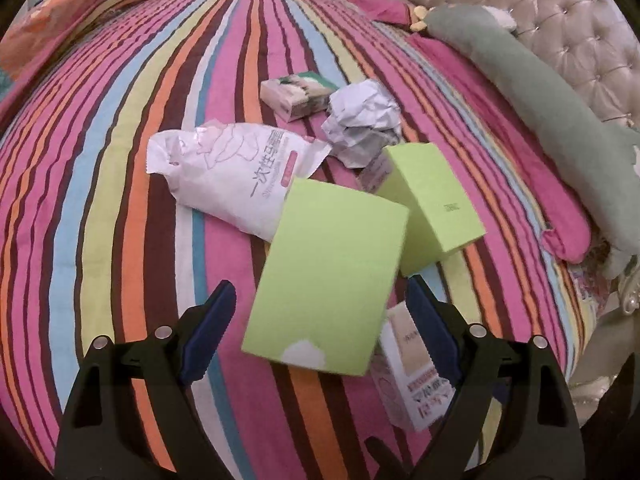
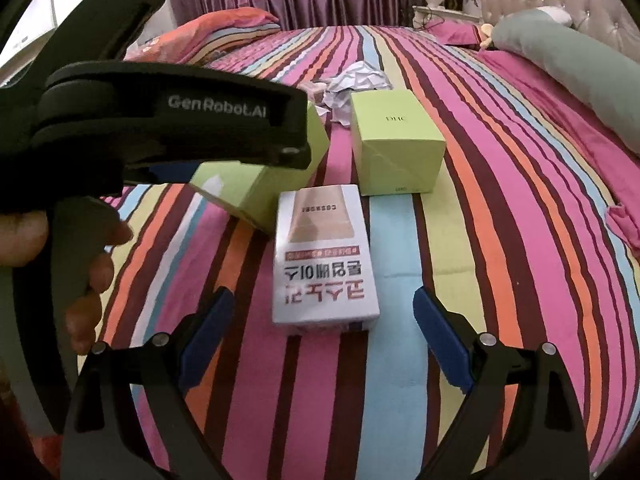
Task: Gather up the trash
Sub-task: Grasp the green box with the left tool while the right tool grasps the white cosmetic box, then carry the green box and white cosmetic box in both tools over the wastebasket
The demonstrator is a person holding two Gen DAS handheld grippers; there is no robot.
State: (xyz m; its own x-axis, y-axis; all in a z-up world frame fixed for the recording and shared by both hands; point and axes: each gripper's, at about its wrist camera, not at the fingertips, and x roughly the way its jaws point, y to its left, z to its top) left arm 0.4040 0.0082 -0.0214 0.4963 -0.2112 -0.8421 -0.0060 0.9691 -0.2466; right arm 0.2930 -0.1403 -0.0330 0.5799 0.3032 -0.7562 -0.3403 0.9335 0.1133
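Here is the striped bedspread (image 1: 120, 184), and trash is scattered across the middle of it. The left gripper (image 1: 316, 316) hangs over the nearest green box (image 1: 324, 276), jaws spread wide, blue pads on either side of the box and not touching it. That box lies flat under the gripper, its top face up, a white notch at its near edge.

Just beyond it to the right lies a second green box (image 1: 432, 208), tilted, with small print on its face. Behind the two sits a ball of crumpled paper (image 1: 362, 122), and left of that a white plastic bag (image 1: 236, 184) with printed characters, one end tucked behind the first box. Farther back is a small tissue pack (image 1: 298, 94).

Over on the right wrist view, the right gripper (image 2: 324, 336) is open too, jaws apart with nothing between them. A white carton (image 2: 324, 260) with red lettering lies flat just ahead of its fingertips. The same carton shows at the lower right of the left view, partly under the first box's corner.

A long grey-green bolster (image 1: 532, 160) runs along the tufted headboard (image 1: 560, 40).
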